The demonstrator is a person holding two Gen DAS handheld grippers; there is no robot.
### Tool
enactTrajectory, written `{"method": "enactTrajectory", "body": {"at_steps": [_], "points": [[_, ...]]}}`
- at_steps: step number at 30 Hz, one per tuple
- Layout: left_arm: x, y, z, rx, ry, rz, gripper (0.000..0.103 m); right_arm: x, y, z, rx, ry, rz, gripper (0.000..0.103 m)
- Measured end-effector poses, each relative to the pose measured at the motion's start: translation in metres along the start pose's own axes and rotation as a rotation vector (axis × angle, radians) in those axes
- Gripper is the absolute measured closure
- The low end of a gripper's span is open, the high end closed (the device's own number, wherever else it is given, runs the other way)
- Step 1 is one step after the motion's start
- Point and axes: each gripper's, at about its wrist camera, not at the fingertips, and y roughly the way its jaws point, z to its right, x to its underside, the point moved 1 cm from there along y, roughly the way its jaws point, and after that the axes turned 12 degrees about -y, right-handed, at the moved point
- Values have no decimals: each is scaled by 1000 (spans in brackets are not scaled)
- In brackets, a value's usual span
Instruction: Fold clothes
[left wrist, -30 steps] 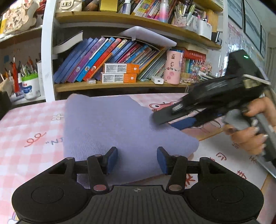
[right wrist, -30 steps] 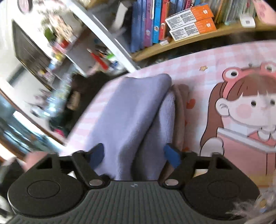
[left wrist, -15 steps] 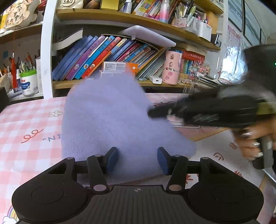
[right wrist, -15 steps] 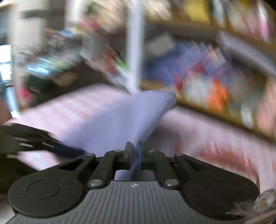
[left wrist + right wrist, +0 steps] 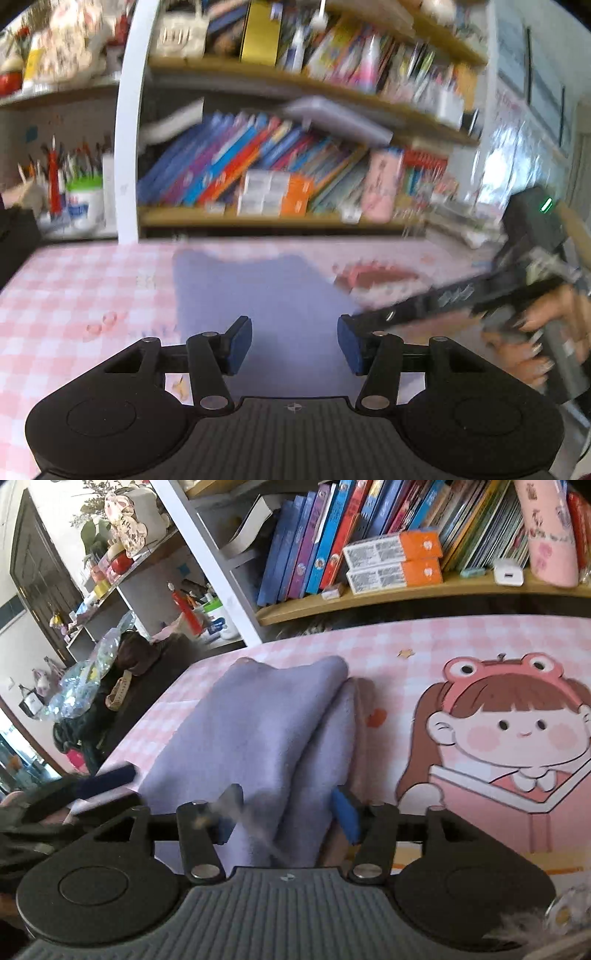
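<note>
A lavender garment point(image 5: 269, 295) lies folded on the pink checked table cover point(image 5: 74, 295). In the right wrist view the garment point(image 5: 266, 731) shows as stacked folded layers with a rounded far end. My left gripper point(image 5: 294, 343) is open and empty, just over the garment's near edge. My right gripper point(image 5: 288, 812) is open, its blue pads either side of the garment's near end; it also shows in the left wrist view point(image 5: 461, 295), coming in from the right. The left gripper's finger point(image 5: 103, 779) shows at the left of the right wrist view.
A bookshelf point(image 5: 258, 218) with books, boxes and a pink cup runs along the far edge of the table. A pen pot point(image 5: 85, 199) stands at the back left. A cartoon girl print point(image 5: 509, 738) covers the table's right side. Dark clutter point(image 5: 122, 686) lies beyond the left edge.
The right gripper, shut on the garment and lifting it half a second ago, has opened and let it go. The garment lies flat again. The left gripper stays open.
</note>
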Motion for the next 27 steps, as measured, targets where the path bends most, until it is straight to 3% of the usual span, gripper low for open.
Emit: {"method": "enactTrajectory", "body": {"at_steps": [2, 3, 4, 5, 9, 10, 12, 14, 17, 18, 19, 21, 24, 27], "points": [[10, 8, -1, -10, 14, -14, 52, -1, 5, -4, 12, -20, -11, 52], [11, 8, 1, -12, 26, -9, 52, -2, 6, -8, 17, -44, -5, 73], [11, 8, 0, -10, 22, -10, 52, -3, 6, -12, 8, -67, 2, 85], [10, 8, -1, -6, 11, -12, 52, -3, 3, -19, 32, -109, 20, 90], [9, 9, -6, -2, -10, -18, 51, 11, -33, -75, 81, -512, 286, 92], [9, 9, -7, -4, -11, -20, 51, 14, -35, -83, 83, -563, 299, 92], [9, 11, -6, -10, -4, -23, 51, 16, -26, -84, 134, -562, 234, 92], [9, 11, -4, -2, -1, -27, 50, 13, -3, -60, 195, -451, 97, 92], [8, 10, -3, 7, 5, -33, 48, 11, 7, -22, 102, -225, 39, 89], [6, 8, -5, 15, -2, -30, 47, 8, 5, -19, 93, -201, 33, 82], [4, 4, -7, 22, -16, -22, 44, 6, 2, -15, 85, -179, 28, 67], [-2, -5, -15, 17, -48, 14, 22, 3, -3, -10, 82, -160, 32, 44], [-12, -11, -33, -3, -104, 29, 16, 2, -4, -1, 45, -116, 7, 37], [-19, 0, -54, -42, -180, -27, 16, 1, 6, 12, 11, -1, -41, 37]]}}
